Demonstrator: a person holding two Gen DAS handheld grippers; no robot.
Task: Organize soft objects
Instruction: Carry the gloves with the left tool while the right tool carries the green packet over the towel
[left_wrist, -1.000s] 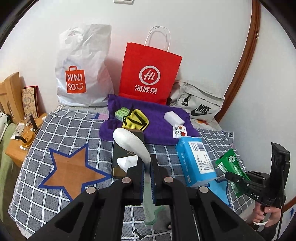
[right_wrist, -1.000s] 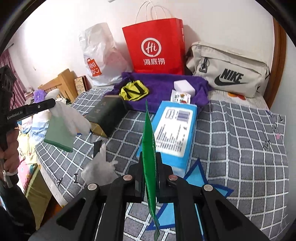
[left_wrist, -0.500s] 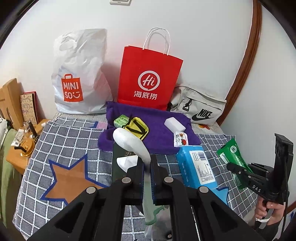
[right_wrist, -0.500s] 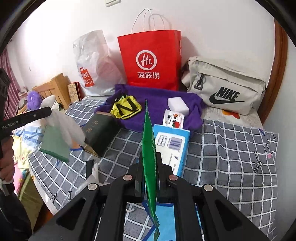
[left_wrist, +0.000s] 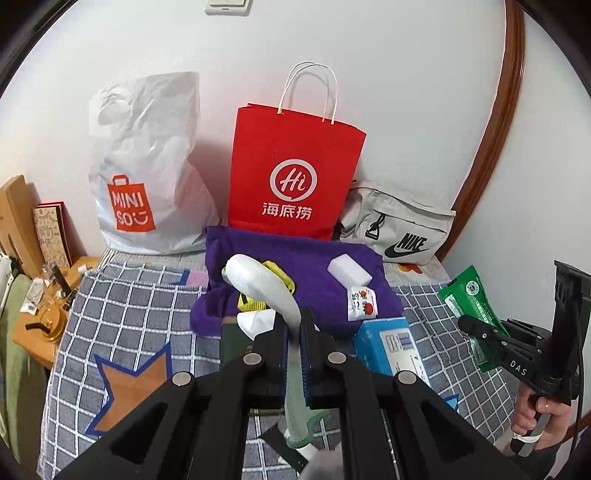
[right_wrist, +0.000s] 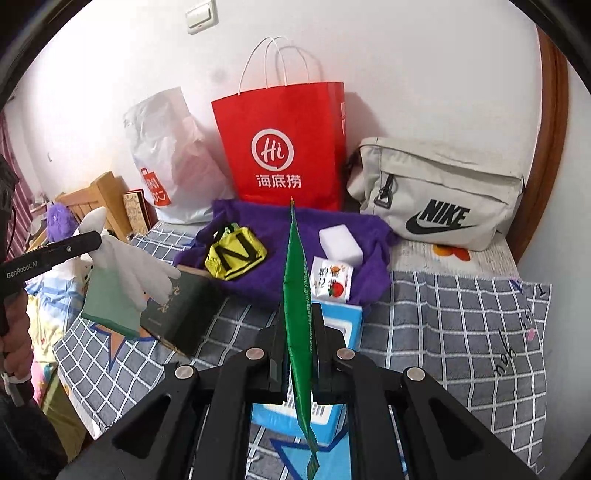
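With my left claw (left_wrist: 293, 347) clamped on the glove (left_wrist: 266, 286) and right claw (right_wrist: 297, 354) on the green packet (right_wrist: 295, 288), I'd carry both to the purple towel (right_wrist: 280, 225).

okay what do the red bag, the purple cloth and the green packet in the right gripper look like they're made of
Red bag: looks like matte paper, with crisp folded edges and twisted white cord handles.
Purple cloth: seems a soft fleece or towel, fuzzy and rumpled.
Green packet, clamped in the right gripper: probably thin glossy plastic film, seen edge-on, with a crimped end.
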